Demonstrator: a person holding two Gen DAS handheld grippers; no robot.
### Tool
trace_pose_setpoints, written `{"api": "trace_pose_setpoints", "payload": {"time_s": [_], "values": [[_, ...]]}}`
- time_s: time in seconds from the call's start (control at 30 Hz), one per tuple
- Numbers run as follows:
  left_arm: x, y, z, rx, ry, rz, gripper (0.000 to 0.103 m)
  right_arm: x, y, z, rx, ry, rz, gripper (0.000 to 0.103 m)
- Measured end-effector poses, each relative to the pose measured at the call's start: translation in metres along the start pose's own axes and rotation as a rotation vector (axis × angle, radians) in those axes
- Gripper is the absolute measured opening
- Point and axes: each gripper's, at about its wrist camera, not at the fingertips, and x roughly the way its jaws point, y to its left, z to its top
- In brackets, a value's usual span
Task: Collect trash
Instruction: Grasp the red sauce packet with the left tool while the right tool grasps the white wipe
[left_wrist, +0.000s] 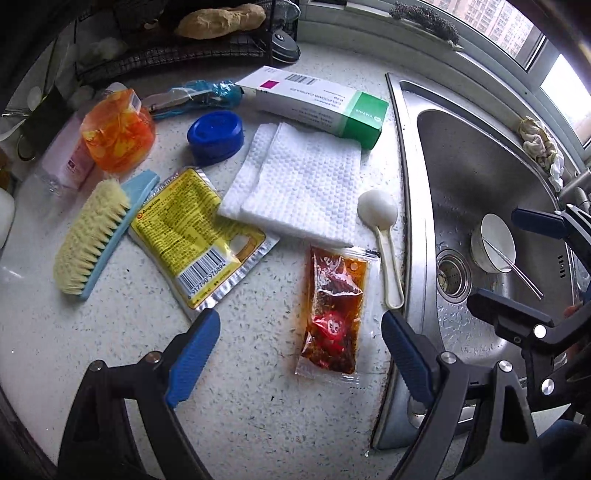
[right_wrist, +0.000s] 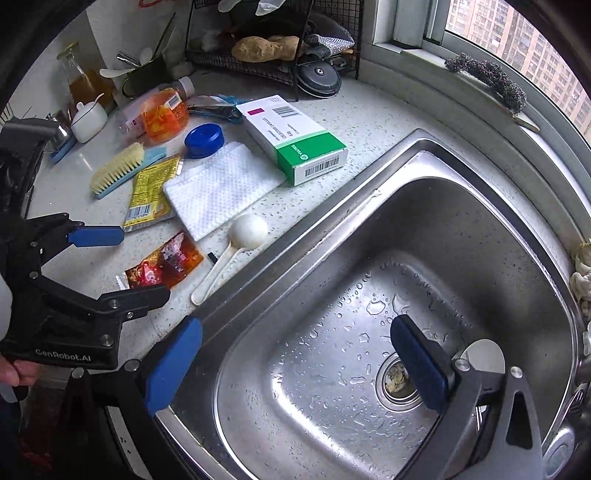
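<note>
Speckled white countertop (left_wrist: 110, 350) beside a steel sink (left_wrist: 480, 177) bears a clear red-sauce sachet (left_wrist: 334, 310), long axis twelve-to-six, between the spread left gripper (left_wrist: 299, 354); right gripper (right_wrist: 295, 362) also spread.

My other gripper's black body (right_wrist: 62, 354) reads "GenRobot.AI". The green-and-white box (right_wrist: 295, 142) says "VIATRIS". The yellow packet (left_wrist: 192, 236) shows barcode digits "917790 976894"; I cannot read its small print.

Your counter (left_wrist: 258, 406): white w/ grey flecks. At 12 o'clock, box (left_wrist: 317, 105) white/green, magenta patch. Towel (left_wrist: 295, 188) white, dimpled. Sachet (left_wrist: 332, 314) red-brown, clear edges. At 9, packet (left_wrist: 195, 236) yellow, silver border; brush (left_wrist: 92, 236) cream bristles, lt-blue back.
</note>
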Motion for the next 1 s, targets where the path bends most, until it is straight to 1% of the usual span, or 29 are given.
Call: {"api": "trace_pose_setpoints", "payload": {"time_s": [0.03,0.27,0.3,0.33,0.37,0.4,0.43,0.47,0.5,0.57,0.6,0.77,0.87,1.0], "values": [[0.002,-0.001,0.001,0.000,0.008,-0.004,0.088,0.002,-0.002,0.000,0.002,0.004,0.002,0.102],[0.004,-0.005,0.005,0.020,-0.005,-0.012,0.087,0.005,-0.005,0.001,0.017,0.009,0.004,0.102],[0.004,-0.005,0.004,0.026,-0.006,-0.010,0.083,0.006,-0.005,0.001,0.019,0.010,0.004,0.102],[0.003,-0.005,0.002,0.032,-0.010,-0.006,0.076,0.006,-0.004,0.001,0.021,0.011,0.005,0.102],[0.002,-0.007,0.001,0.035,-0.015,-0.004,0.074,0.006,-0.004,0.001,0.022,0.010,0.006,0.102],[0.000,-0.007,-0.001,0.042,-0.019,-0.006,0.067,0.006,-0.003,0.001,0.023,0.010,0.007,0.102],[-0.002,-0.009,-0.003,0.048,-0.030,0.004,0.050,0.007,-0.003,0.001,0.023,0.011,0.008,0.102],[-0.005,-0.010,-0.005,0.057,-0.040,0.011,0.037,0.007,-0.002,0.000,0.023,0.013,0.008,0.102],[-0.006,-0.010,-0.006,0.060,-0.042,-0.011,0.016,0.007,-0.002,0.000,0.023,0.015,0.007,0.102],[-0.007,-0.008,-0.008,0.038,-0.040,-0.063,0.014,0.006,0.001,-0.002,0.019,0.013,0.013,0.102],[-0.007,-0.008,-0.010,0.041,-0.044,-0.073,0.013,0.006,0.002,-0.002,0.014,0.013,0.013,0.102],[-0.018,-0.003,-0.016,0.004,-0.075,-0.064,0.008,0.001,0.008,-0.001,0.000,0.000,0.018,0.102],[-0.030,0.003,-0.018,-0.017,-0.102,-0.052,0.006,-0.006,0.016,0.004,-0.032,-0.035,0.026,0.102],[-0.050,0.019,-0.021,-0.066,-0.146,-0.036,0.006,-0.012,0.032,0.019,-0.081,-0.064,0.075,0.102]]}}
